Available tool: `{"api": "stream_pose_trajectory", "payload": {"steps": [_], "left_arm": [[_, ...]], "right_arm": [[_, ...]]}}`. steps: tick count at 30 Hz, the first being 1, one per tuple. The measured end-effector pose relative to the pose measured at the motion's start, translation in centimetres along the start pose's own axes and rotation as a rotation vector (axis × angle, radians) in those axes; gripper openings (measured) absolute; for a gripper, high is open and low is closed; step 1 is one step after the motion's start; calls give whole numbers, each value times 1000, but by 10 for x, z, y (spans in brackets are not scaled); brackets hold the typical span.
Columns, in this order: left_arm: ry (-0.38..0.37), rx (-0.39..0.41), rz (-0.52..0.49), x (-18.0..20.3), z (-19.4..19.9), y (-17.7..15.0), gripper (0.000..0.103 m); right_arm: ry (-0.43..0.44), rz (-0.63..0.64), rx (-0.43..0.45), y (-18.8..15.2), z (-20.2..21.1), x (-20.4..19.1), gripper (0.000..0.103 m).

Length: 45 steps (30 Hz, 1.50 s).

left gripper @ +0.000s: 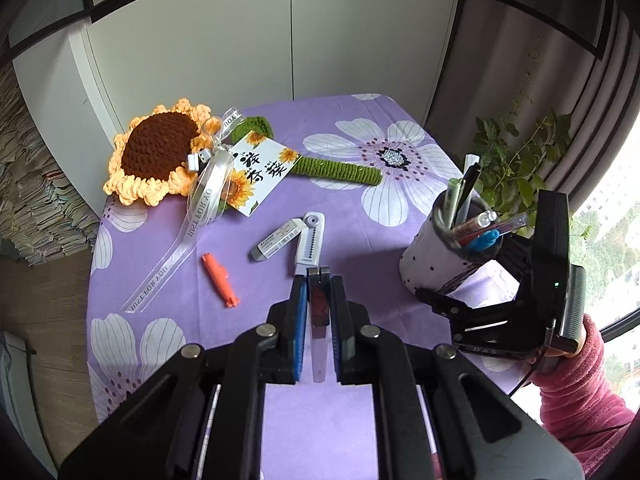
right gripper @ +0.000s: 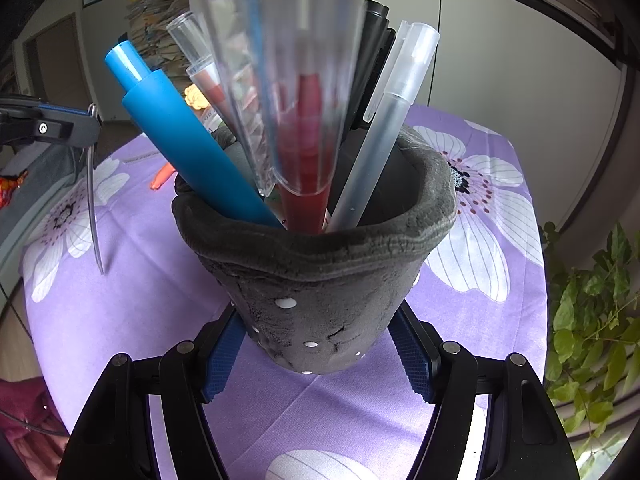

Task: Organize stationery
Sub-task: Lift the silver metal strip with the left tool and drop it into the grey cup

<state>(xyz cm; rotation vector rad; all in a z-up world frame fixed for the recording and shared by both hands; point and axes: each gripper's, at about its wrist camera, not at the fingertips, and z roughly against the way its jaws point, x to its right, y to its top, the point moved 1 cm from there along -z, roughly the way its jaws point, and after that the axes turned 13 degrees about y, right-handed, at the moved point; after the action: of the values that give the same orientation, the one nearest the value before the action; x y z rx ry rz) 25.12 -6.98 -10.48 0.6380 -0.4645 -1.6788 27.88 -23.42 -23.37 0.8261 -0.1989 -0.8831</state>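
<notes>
Pen holder (right gripper: 328,300): dark grey, fuzzy cup with small white dots and a soft folded rim; it stands on the worktop (right gripper: 160,300) between the fingers of the right hand-held gripper (right gripper: 320,360)
Pens in it: a thick blue pen (right gripper: 188,148), a red pen in a clear barrel (right gripper: 304,152), a frosted white pen (right gripper: 384,136) and a black pen (right gripper: 370,52), all leaning outward
Ruler (left gripper: 320,320): clear strip with a reddish patch, pinched flat in the left hand-held gripper (left gripper: 319,280) and running back along its fingers
Ahead of the left hand-held gripper: a white utility knife (left gripper: 309,240) just beyond the fingertips, a white eraser (left gripper: 276,240) beside it, an orange cap-like piece (left gripper: 219,280) to the left, a crocheted sunflower (left gripper: 160,152) with a ribbon and card farther ahead
Left hand-held gripper: fingers closed together on the ruler, held low over the purple flowered cloth
Right hand-held gripper: blue pads on either side of the holder's base, seemingly touching it; a pink sleeve (left gripper: 580,392) behind it
Hard to make out: the nearest clear pen is blurred; the ruler's markings are unreadable; the holder's base is partly hidden
</notes>
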Motion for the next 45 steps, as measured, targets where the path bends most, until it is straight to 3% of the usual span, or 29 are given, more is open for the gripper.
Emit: {"api": "stream_pose_trajectory", "payload": {"steps": [11, 14, 17, 25, 35, 45], "left_arm": [[-113, 203, -17, 38, 51, 66, 9], [-112, 287, -24, 52, 63, 76, 9], [-152, 322, -37, 64, 67, 82, 9], [-201, 311, -84, 89, 54, 84, 9], [-166, 240, -148, 104, 20, 69, 10], [-167, 216, -176, 101, 15, 56, 11]], "right_arm": [[0, 0, 0, 0, 0, 0, 72], [0, -1, 0, 0, 0, 0, 72], [0, -1, 1, 0, 1, 0, 72], [4, 0, 1, 0, 1, 0, 72], [5, -1, 2, 0, 1, -1, 72], [4, -1, 1, 1, 2, -1, 72]]}}
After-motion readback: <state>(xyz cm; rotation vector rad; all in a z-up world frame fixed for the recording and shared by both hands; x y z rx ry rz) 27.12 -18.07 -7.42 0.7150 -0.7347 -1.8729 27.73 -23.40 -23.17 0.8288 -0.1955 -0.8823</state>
